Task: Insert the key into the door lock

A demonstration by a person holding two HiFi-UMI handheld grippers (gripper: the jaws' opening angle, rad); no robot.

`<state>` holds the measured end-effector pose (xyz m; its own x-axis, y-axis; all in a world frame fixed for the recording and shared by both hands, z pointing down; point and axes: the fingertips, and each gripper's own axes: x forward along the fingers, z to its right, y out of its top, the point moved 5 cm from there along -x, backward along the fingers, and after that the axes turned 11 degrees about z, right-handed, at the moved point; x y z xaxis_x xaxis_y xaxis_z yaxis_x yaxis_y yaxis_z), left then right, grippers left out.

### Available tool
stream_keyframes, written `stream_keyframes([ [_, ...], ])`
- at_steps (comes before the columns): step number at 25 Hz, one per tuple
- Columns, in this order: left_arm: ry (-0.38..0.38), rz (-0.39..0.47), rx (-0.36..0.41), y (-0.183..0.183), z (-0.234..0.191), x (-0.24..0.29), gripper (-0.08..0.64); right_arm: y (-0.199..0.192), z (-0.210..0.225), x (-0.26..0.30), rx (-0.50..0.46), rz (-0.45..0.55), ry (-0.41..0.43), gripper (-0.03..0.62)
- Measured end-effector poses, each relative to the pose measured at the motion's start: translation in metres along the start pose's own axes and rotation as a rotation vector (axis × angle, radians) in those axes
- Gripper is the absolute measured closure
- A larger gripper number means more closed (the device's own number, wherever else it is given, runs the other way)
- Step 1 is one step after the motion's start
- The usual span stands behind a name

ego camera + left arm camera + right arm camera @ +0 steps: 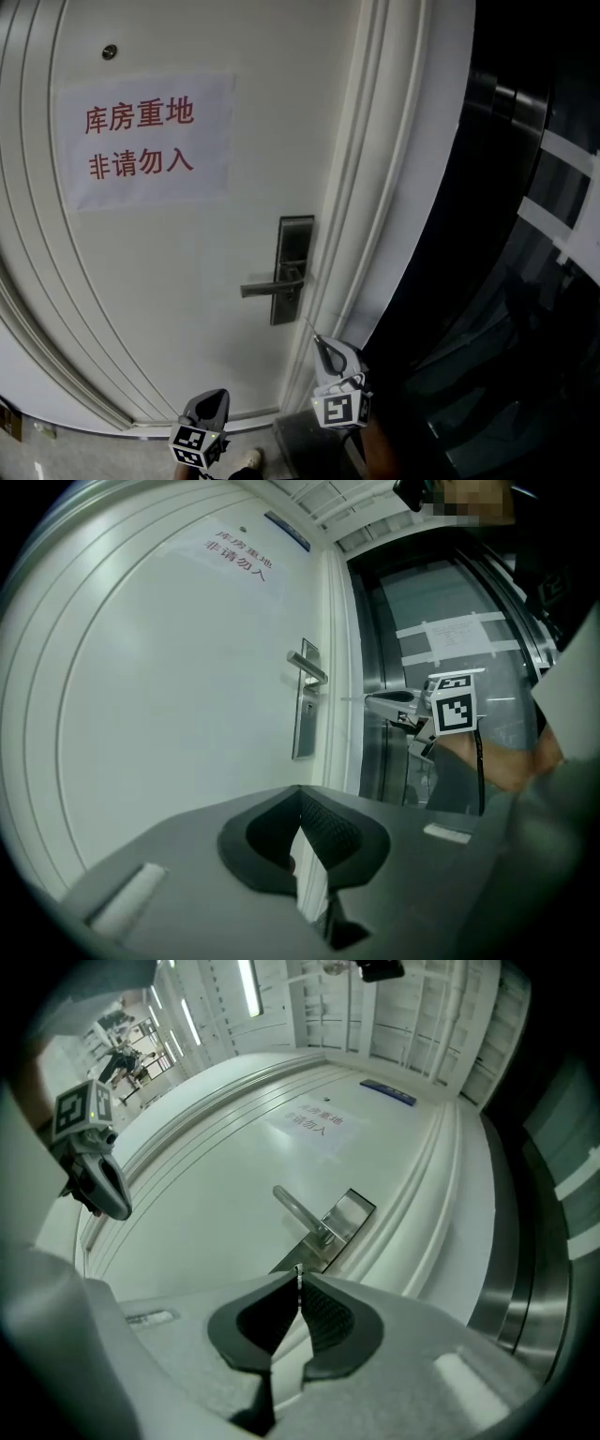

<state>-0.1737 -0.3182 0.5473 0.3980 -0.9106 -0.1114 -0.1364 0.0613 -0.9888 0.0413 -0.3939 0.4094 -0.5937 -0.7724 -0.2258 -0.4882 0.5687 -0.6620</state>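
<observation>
A silver lock plate (294, 267) with a lever handle (270, 287) sits on the white door (187, 281). My right gripper (324, 344) is below and to the right of the plate, shut on a thin key (310, 326) whose tip points toward the door, apart from the lock. In the right gripper view the key (299, 1271) sticks out between the closed jaws, just under the plate (344, 1215) and handle (296, 1209). My left gripper (210, 405) hangs lower left, shut and holding nothing. From the left gripper view the right gripper (373, 702) stands beside the plate (303, 719).
A paper sign (145, 141) with red characters is taped on the door's upper half, under a peephole (110, 52). The white door frame (384, 187) runs along the right. A dark glass and metal panel (530, 234) with tape strips follows. A shoe (251, 458) shows at the bottom.
</observation>
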Motion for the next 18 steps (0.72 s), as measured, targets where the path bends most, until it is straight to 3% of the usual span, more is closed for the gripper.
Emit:
stream_keyframes([
  [18, 0.023, 0.000, -0.015, -0.006, -0.022, 0.014, 0.558, -0.018, -0.011, 0.047, -0.356, -0.057, 0.049, 0.581],
])
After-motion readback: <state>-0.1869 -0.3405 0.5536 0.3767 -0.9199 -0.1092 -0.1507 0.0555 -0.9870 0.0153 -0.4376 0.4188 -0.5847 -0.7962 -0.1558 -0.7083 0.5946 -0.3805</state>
